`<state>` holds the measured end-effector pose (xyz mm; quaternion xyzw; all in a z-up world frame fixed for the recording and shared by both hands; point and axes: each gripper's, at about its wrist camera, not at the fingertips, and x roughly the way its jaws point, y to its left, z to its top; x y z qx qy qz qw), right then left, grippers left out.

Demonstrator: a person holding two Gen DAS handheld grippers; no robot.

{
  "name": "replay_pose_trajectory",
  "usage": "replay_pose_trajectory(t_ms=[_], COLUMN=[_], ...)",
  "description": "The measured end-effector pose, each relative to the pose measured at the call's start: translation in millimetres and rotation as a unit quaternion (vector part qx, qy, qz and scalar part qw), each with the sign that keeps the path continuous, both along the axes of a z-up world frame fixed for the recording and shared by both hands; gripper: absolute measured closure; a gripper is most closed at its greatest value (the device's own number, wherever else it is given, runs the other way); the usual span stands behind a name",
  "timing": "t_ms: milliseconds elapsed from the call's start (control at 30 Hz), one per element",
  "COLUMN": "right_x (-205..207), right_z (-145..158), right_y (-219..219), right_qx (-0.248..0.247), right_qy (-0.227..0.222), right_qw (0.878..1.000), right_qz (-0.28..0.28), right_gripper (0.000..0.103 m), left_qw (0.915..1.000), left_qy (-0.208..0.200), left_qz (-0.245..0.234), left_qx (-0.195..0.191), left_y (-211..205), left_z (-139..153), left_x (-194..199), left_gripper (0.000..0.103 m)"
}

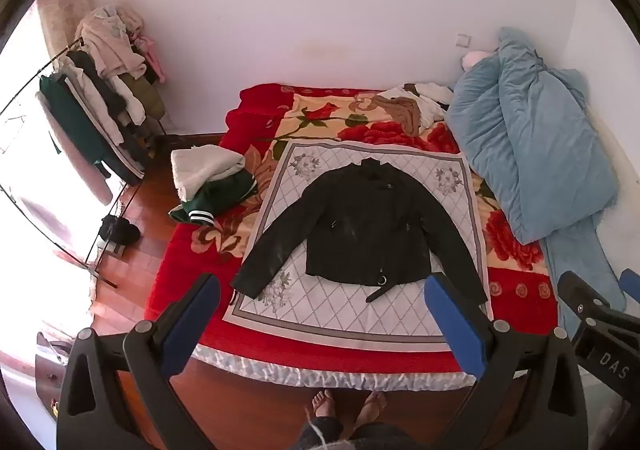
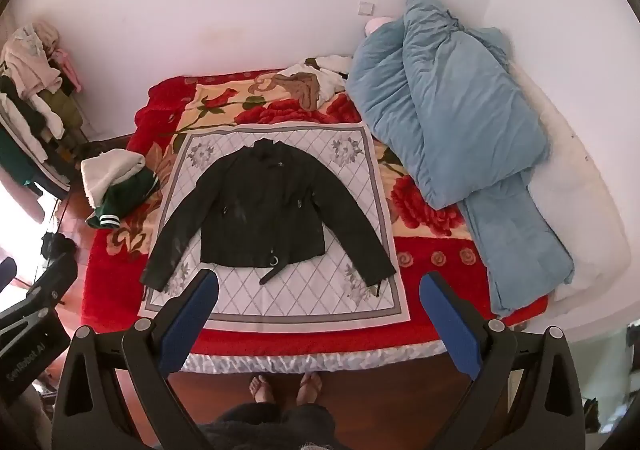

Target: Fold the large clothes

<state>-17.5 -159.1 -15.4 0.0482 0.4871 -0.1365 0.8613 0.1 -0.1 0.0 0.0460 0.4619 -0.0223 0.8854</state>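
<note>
Squarely across the bed [image 1: 184, 250], over its red floral blanket [image 1: 516, 246], lies a white quilted mat [image 1: 360, 314], and on that mat the black leather jacket [image 1: 368, 226] is spread flat, front up. Its long axis runs from the hem near the foot of the bed to the collar toward the wall, both sleeves angled outward and down. Glossy, faintly scuffed, it has a belt with a metal ring at the hem. Both the left tongs [image 1: 320, 314] and the right tongs [image 2: 320, 310] hover above the bed's foot, spread wide and empty.
</note>
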Motion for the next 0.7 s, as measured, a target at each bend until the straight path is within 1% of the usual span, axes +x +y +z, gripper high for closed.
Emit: replay_pose_trajectory(t_ms=[167,200,300,367,433,700], right_x=[0.3,0.5,0.2,0.1,-0.9,2.1], right_z=[-1.5,3.4,3.0,4.4,1.6,10.0], right_y=[0.8,1.9,3.0,4.5,3.2,3.5], right_qx=[0.003,-0.002,-0.005,-0.005,-0.005,-0.01], right_qy=[0.004,-0.006,-0.005,-0.004,-0.005,-0.007], right_qw=[1.0,1.0,1.0,1.0,1.0,1.0], right_qz=[0.004,-0.002,-0.001,-0.003,0.0,0.0], right_gripper=[0.001,0.001,0.001,0.001,0.001,0.001], left_qw=[1.0,1.0,1.0,0.9999,1.0,0.9999], left_qy=[-0.003,-0.003,0.003,0.006,0.005,-0.001], left_qz=[-0.001,-0.001,0.001,0.001,0.0,0.001], left_qx=[-0.004,-0.005,-0.008,-0.01,-0.007,-0.012], left_y=[-0.2,-0.5,-1.5,-6.6,-9.5,-6.6], left_z=[0.0,-0.4,-3.3,9.8,12.5,9.8], left_x=[-0.3,-0.3,1.2,6.3,8.1,5.2], left_gripper=[0.0,0.0,0.0,0.0,0.0,0.0])
